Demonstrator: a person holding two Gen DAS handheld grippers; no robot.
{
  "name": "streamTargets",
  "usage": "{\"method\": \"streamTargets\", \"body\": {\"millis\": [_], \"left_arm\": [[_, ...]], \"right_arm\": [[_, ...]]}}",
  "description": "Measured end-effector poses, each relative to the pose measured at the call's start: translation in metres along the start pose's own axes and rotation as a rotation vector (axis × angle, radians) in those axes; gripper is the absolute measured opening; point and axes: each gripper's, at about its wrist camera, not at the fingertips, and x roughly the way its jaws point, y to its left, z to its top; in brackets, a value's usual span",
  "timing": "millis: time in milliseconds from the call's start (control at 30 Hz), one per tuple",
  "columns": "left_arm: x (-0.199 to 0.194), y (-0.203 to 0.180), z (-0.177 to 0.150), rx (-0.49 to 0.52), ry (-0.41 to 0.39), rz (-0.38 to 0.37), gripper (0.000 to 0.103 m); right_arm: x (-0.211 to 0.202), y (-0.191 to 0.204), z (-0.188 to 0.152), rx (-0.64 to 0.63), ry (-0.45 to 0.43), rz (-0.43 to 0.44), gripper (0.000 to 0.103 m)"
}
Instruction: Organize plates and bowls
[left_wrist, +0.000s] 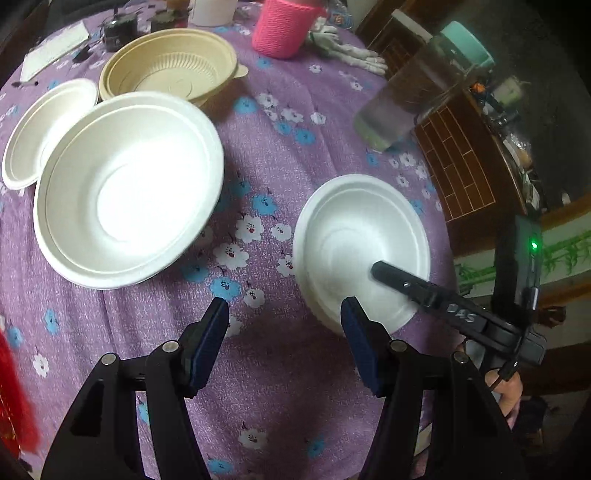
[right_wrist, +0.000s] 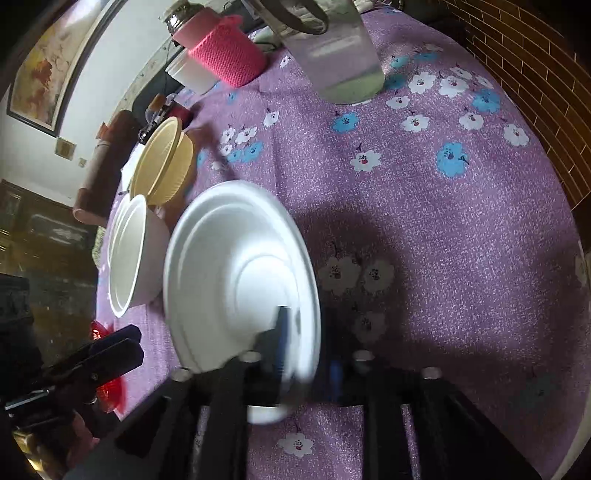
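Note:
My right gripper (right_wrist: 306, 343) is shut on the rim of a small white bowl (right_wrist: 236, 273), one finger inside it and one outside; the bowl (left_wrist: 362, 247) sits low over the purple floral cloth. My left gripper (left_wrist: 284, 314) is open and empty, just left of that bowl. A large white bowl (left_wrist: 129, 192) stands at the left, a small white plate (left_wrist: 40, 129) behind it, and a tan bowl (left_wrist: 170, 66) at the back. In the right wrist view the large white bowl (right_wrist: 129, 254) and tan bowl (right_wrist: 162, 162) lie to the left.
A pink knitted cup (left_wrist: 284, 26) and a clear glass jar (left_wrist: 406, 99) stand at the back of the table (left_wrist: 258, 387). Dark small jars (left_wrist: 118, 29) and paper lie back left. The table's right edge drops to a brick-tiled floor (left_wrist: 458, 173).

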Motion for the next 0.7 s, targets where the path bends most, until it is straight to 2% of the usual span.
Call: {"method": "streamTargets", "body": {"millis": [33,100,300,467,633,700], "left_arm": [[0.002,0.000,0.002,-0.017,0.008,0.002,0.064],[0.004,0.000,0.008,-0.039,0.012,-0.004,0.064],[0.015,-0.012,0.028,-0.061,0.009,-0.010,0.064],[0.025,-0.015,0.030,-0.042,-0.010,0.037,0.064],[0.032,-0.015,0.031,-0.045,-0.007,0.030,0.063],[0.032,-0.018,0.032,-0.036,-0.017,0.025,0.052]], "right_arm": [[-0.003,-0.003,-0.001,0.017,-0.024,0.015,0.042],[-0.007,-0.008,0.000,0.051,-0.061,0.049,0.048],[-0.015,-0.011,0.000,0.078,-0.110,0.068,0.048],[-0.024,-0.017,0.003,0.082,-0.149,0.036,0.048],[-0.025,-0.018,0.003,0.085,-0.154,0.005,0.048],[-0.023,-0.017,0.002,0.084,-0.145,0.003,0.048]]}}
